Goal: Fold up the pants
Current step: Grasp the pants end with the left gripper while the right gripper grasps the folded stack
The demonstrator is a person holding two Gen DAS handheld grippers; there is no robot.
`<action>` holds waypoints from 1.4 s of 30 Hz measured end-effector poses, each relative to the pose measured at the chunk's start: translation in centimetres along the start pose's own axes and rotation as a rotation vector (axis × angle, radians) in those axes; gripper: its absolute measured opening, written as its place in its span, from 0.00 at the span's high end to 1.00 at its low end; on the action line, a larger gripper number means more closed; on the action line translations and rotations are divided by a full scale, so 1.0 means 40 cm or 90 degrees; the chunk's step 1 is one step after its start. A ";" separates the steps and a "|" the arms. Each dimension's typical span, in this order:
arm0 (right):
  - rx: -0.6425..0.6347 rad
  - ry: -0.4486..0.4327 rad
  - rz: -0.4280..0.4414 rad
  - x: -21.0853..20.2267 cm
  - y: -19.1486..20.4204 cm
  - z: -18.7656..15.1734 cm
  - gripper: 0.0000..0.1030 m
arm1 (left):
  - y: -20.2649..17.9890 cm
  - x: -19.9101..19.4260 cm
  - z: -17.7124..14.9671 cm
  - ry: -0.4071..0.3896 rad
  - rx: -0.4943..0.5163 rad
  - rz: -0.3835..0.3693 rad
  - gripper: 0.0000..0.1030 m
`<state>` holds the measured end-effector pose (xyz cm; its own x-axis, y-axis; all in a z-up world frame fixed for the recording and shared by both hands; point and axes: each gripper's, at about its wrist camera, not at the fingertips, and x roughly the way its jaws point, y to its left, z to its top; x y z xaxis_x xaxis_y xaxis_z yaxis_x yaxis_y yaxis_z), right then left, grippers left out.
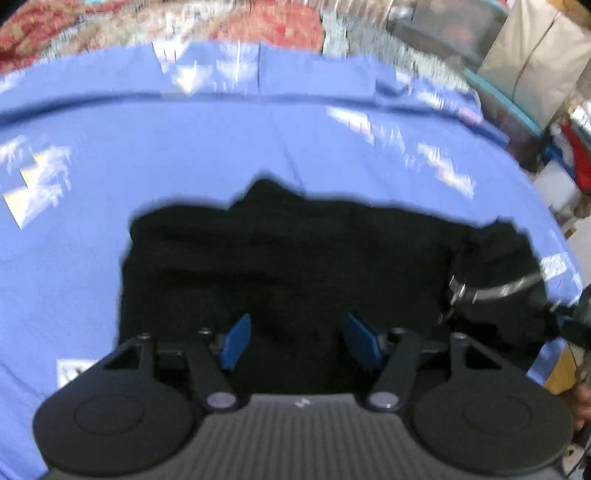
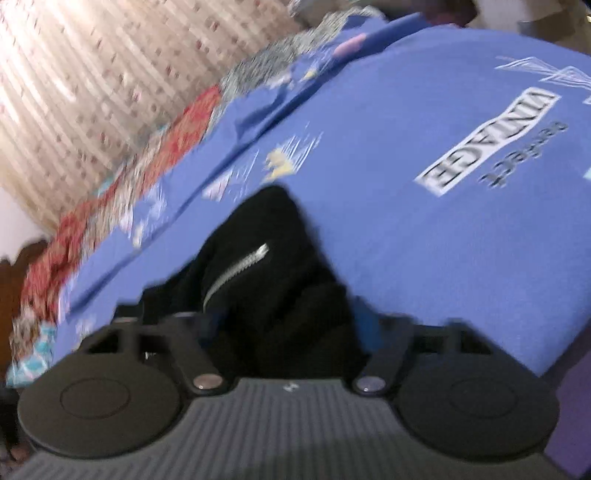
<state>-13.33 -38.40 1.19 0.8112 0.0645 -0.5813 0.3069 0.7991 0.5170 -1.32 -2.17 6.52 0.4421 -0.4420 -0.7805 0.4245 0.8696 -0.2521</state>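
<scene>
Black pants [image 1: 288, 258] lying bunched on the blue bedsheet [image 1: 184, 147], near the sheet's front edge and well short of the patterned quilt [image 1: 258, 22] beyond its far edge. Already gathered into a rough block, by the look of it, so probably mid-fold, with a further fold or a tidy-up to come.

Left gripper [image 1: 295, 341] hovering over the near edge of the pants, jaws spread wide, blue pads [image 1: 236, 341] bare, nothing between them. Apparently no contact with the cloth, though hard to be sure through the blur.

Right gripper [image 2: 291, 325] pushed into the pants at the end with the silver zipper [image 2: 236, 269]; black cloth filling the space between the fingers. Fingers mostly hidden behind the fabric, so impossible to say whether clamped or merely resting around it.

Next move, likely: bring the left gripper down onto the near edge, pinch a clean layer, then lift both ends together and lay one half over the other. Worth watching for the bulky zipper end slipping or bunching further.
</scene>
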 end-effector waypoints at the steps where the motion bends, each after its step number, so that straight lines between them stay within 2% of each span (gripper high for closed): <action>1: -0.021 0.007 -0.005 0.001 0.014 -0.001 0.70 | -0.003 -0.021 0.017 -0.016 -0.003 -0.010 0.38; 2: -0.035 0.006 -0.003 -0.005 0.026 -0.003 0.75 | -0.008 -0.041 0.037 -0.030 -0.007 -0.023 0.33; 5: -0.087 -0.013 0.026 -0.037 0.090 0.001 0.77 | -0.055 -0.075 0.095 -0.057 -0.011 -0.070 0.18; 8: -0.181 -0.033 0.048 -0.063 0.179 -0.016 0.78 | -0.137 -0.081 0.135 -0.065 0.028 -0.117 0.09; 12: -0.303 -0.047 0.056 -0.077 0.280 -0.062 0.79 | -0.259 -0.036 0.156 -0.027 0.083 -0.156 0.04; 16: -0.393 -0.039 0.061 -0.071 0.325 -0.100 0.79 | -0.324 0.018 0.155 0.021 0.088 -0.184 0.04; 17: -0.400 -0.036 0.066 -0.073 0.330 -0.104 0.79 | -0.331 0.037 0.156 0.032 0.082 -0.184 0.19; 18: -0.408 -0.036 0.075 -0.079 0.334 -0.109 0.79 | -0.332 0.058 0.154 0.047 0.076 -0.180 0.39; 19: -0.422 -0.039 0.084 -0.087 0.339 -0.116 0.79 | -0.325 0.079 0.154 0.062 0.068 -0.170 0.72; 21: -0.450 -0.041 0.093 -0.101 0.345 -0.120 0.78 | -0.288 0.087 0.155 0.060 0.028 -0.163 0.74; 24: -0.443 -0.038 0.118 -0.124 0.312 -0.113 0.78 | -0.218 0.073 0.151 0.061 -0.033 -0.199 0.75; 28: -0.419 -0.024 0.129 -0.141 0.280 -0.103 0.74 | -0.191 0.069 0.145 0.061 -0.044 -0.215 0.76; 30: -0.427 -0.035 0.138 -0.158 0.281 -0.102 0.54 | -0.176 0.062 0.148 0.054 -0.055 -0.217 0.76; 31: -0.434 -0.043 0.140 -0.165 0.284 -0.106 0.33 | -0.165 0.057 0.150 0.050 -0.064 -0.219 0.76; 32: -0.443 -0.052 0.139 -0.163 0.292 -0.111 0.22 | -0.157 0.052 0.152 0.047 -0.071 -0.221 0.76; 33: -0.451 -0.058 0.135 -0.162 0.292 -0.114 0.22 | -0.148 0.048 0.155 0.043 -0.078 -0.222 0.76; 35: -0.455 -0.041 0.122 -0.141 0.299 -0.127 0.25 | -0.137 0.042 0.157 0.038 -0.086 -0.225 0.76; 36: -0.450 -0.026 0.121 -0.128 0.300 -0.128 0.30 | -0.132 0.037 0.157 0.036 -0.088 -0.226 0.76; 37: -0.445 -0.006 0.122 -0.114 0.302 -0.130 0.46 | -0.128 0.031 0.155 0.034 -0.087 -0.226 0.76; 38: -0.444 0.013 0.123 -0.094 0.305 -0.123 0.67 | -0.126 0.026 0.154 0.032 -0.086 -0.225 0.76; 39: -0.444 0.032 0.126 -0.083 0.311 -0.124 0.78 | -0.119 0.021 0.151 0.031 -0.085 -0.226 0.76; 40: -0.446 0.041 0.135 -0.085 0.321 -0.131 0.83 | -0.112 0.016 0.148 0.029 -0.085 -0.226 0.77; 42: -0.480 0.027 0.163 -0.106 0.349 -0.146 0.85 | -0.086 0.000 0.145 0.018 -0.090 -0.224 0.77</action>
<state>-15.42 -24.03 7.19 0.7864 0.3117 -0.5333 -0.3185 0.9443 0.0823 1.79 -6.44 10.70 0.2667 -0.7143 -0.6471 0.4317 0.6888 -0.5824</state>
